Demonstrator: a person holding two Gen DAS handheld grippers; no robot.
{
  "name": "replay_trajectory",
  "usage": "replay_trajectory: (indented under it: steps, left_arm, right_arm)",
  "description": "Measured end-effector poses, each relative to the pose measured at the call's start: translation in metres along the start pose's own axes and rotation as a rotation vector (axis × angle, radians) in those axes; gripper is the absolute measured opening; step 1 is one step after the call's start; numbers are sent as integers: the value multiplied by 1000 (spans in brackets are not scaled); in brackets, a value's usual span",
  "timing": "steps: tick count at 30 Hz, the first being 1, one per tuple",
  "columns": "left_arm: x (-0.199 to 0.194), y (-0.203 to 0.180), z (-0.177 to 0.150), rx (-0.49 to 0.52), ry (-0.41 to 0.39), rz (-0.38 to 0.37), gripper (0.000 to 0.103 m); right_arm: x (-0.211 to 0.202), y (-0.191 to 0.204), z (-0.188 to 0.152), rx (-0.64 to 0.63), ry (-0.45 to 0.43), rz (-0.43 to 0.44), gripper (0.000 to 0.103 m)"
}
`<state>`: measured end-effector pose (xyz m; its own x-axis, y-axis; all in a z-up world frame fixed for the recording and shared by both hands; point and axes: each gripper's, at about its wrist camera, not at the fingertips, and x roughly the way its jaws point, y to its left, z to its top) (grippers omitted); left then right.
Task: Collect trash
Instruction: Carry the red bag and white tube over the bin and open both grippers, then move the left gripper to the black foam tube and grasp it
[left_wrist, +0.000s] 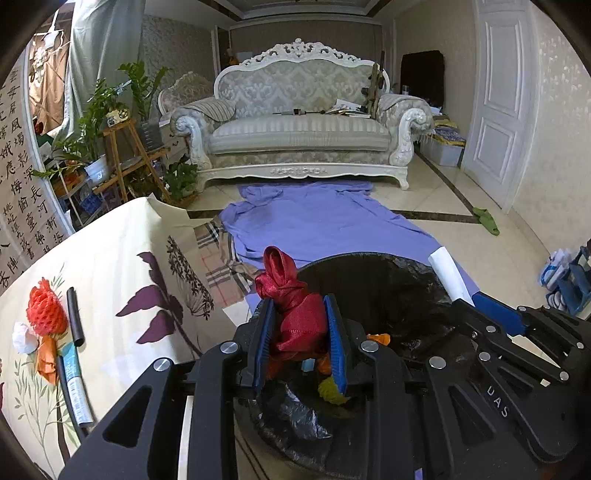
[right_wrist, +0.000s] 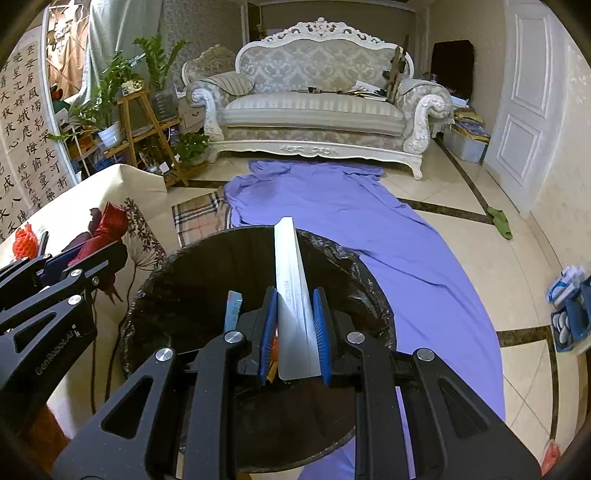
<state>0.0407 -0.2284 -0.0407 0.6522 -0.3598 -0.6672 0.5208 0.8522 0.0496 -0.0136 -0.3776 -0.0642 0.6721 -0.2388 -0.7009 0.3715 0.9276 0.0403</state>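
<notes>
Already both grippers are loaded and poised over the bin (right_wrist: 207, 266), a round can lined with a black bag that stands on the floor beside the table (left_wrist: 110, 236). The left gripper (left_wrist: 301, 332) is clamped on a bundle of red ribbon (left_wrist: 295, 306), its blue pads pressed against either side of the cloth, and it hangs just above the near rim. The right gripper (right_wrist: 295, 325) is closed around a folded white paper strip (right_wrist: 291, 280), which juts forward over the open mouth of the bin.

Some scraps seem to lie inside the bin already: an orange bit (left_wrist: 378, 338) and a yellow piece (left_wrist: 330, 391) show among the folds of the bag, so I judge the collecting well under way.

Plenty is left, though. On the flowered tablecloth sit a red foam net (left_wrist: 46, 314), a crumpled white wad (left_wrist: 24, 338), an orange wrapper (left_wrist: 48, 360), a black tube (left_wrist: 75, 317) and a blue-and-white wrapper (left_wrist: 75, 384), all close together near the table's left side. Dropping the two held pieces looks like the step in hand; then those five need fetching.
</notes>
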Motion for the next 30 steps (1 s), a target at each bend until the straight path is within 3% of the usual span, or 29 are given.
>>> replay_trajectory:
  steps: [5,7,9,15,18,30]
  left_arm:
    - [8,-6,1,11,21,-1,30]
    - [10,-7,2,13,30,-1,38]
    - [10,-7,3,9,28,5,49]
    - [4,-2,2,-13,4,32,70]
    - [0,4,1,-25,-2,51,72]
    - [-28,51,-14,-102,-1,118,74]
  right_arm:
    - [8,-5,-2,12,14,-4,20]
    - [8,-6,-2,18,14,-3,24]
    - [8,-6,-1,20,10,-6,35]
    - [0,-5,0,18,-6,-23,40]
    - [-4,-2,-1,15,-16,-27,48]
    - [-19,38,-1,-35,-27,27,49]
